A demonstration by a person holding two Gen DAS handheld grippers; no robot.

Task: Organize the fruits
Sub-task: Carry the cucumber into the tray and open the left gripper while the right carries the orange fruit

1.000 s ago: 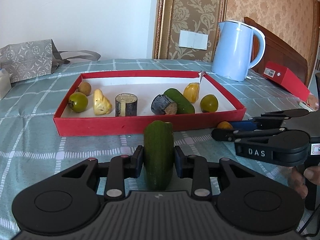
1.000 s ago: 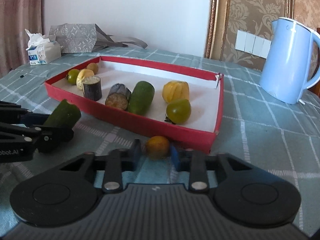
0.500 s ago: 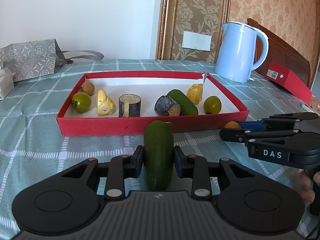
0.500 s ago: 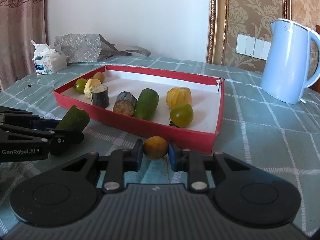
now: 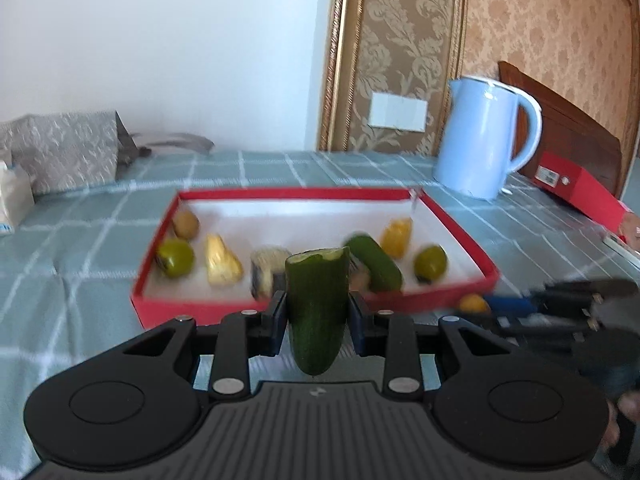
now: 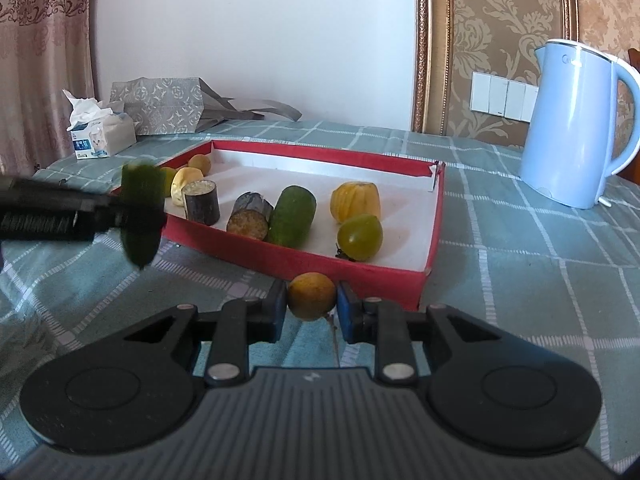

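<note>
Nearest the lens, the left gripper (image 5: 317,312) pinches a cut green cucumber piece (image 5: 316,308) upright between its jaws, above the checked tablecloth (image 5: 80,248). The right gripper (image 6: 311,304) clamps a small orange fruit (image 6: 311,296) just before the red tray (image 6: 352,268). Only the right wrist view shows sharply the tray's contents and the tissue box (image 6: 102,136), whose label is probably too small to read. Farther off stands a blue kettle (image 6: 576,128).
</note>
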